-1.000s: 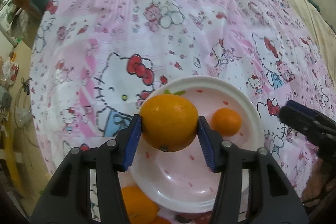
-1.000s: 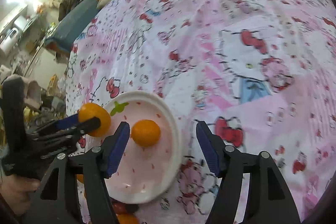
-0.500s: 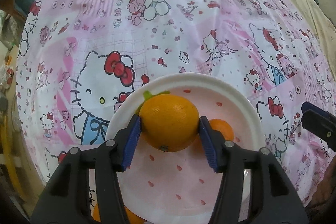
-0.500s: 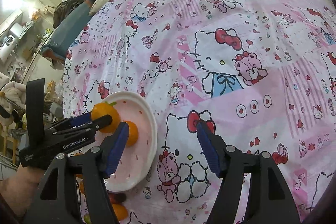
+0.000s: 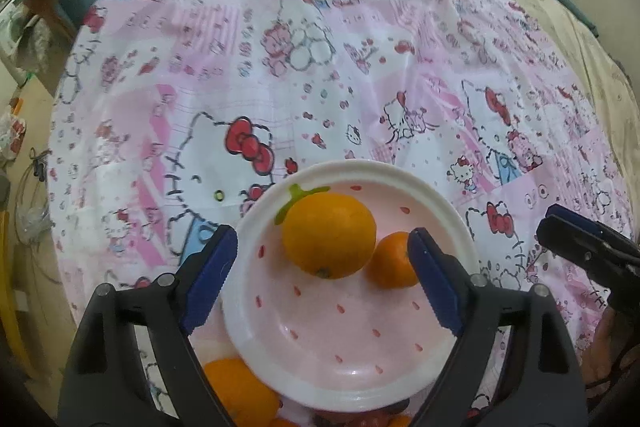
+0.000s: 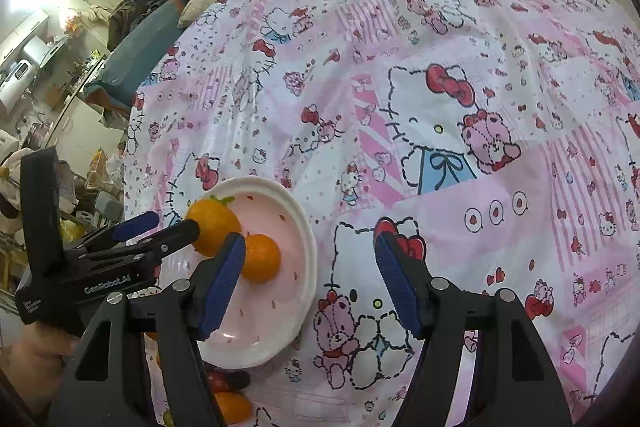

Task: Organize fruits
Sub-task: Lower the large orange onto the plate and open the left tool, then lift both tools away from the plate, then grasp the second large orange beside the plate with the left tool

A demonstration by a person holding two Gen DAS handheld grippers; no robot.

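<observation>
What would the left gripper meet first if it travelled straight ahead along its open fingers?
Probably the large round orange on the pink strawberry-print plate, lying between the left gripper fingertips; depth is uncertain.

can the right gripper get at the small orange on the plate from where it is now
Probably yes. The right gripper is open and empty, and the small orange sits exposed on the plate, just left of its left finger. The big orange touches it on the far side, with the open left gripper close by.

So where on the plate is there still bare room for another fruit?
The near half of the strawberry plate is bare, in front of the large orange and small orange. The far side is crowded: both sit together there.
</observation>
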